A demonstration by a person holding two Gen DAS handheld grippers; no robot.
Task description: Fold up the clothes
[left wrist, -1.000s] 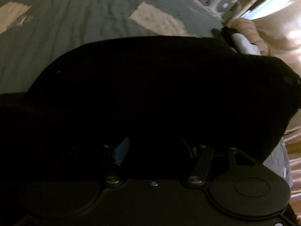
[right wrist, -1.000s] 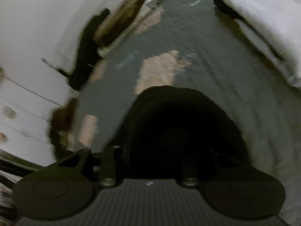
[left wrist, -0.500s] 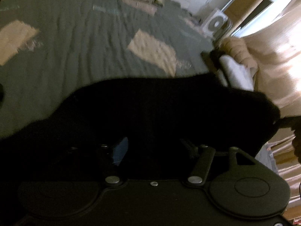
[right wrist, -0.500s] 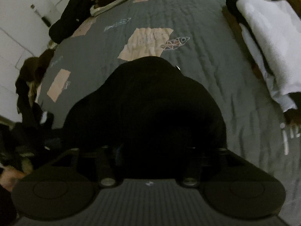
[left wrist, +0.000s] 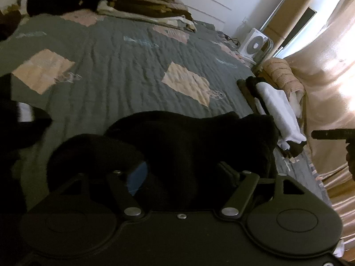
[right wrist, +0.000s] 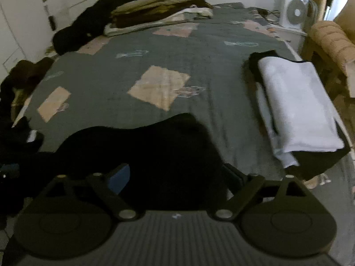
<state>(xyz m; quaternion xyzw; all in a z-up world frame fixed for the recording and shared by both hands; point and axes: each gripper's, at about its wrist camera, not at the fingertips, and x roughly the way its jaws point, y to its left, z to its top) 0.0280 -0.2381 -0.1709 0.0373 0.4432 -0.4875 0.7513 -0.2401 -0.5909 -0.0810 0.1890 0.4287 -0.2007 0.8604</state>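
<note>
Bed: grey quilt, tan patches, fills both views.
Black garment: bunched at lower centre of frame, on bed's near edge.
White folded stack: right side, on bed.
Left claw: jaws opening; garment lies between, grip unclear.
Right claw: jaws opening wide; garment between, pads apparently clear of it.

Both wrist cameras look down and forward along their fingers across the bed toward its far edge. Both views share the black garment close below and the white folded stack at the right edge.
</note>
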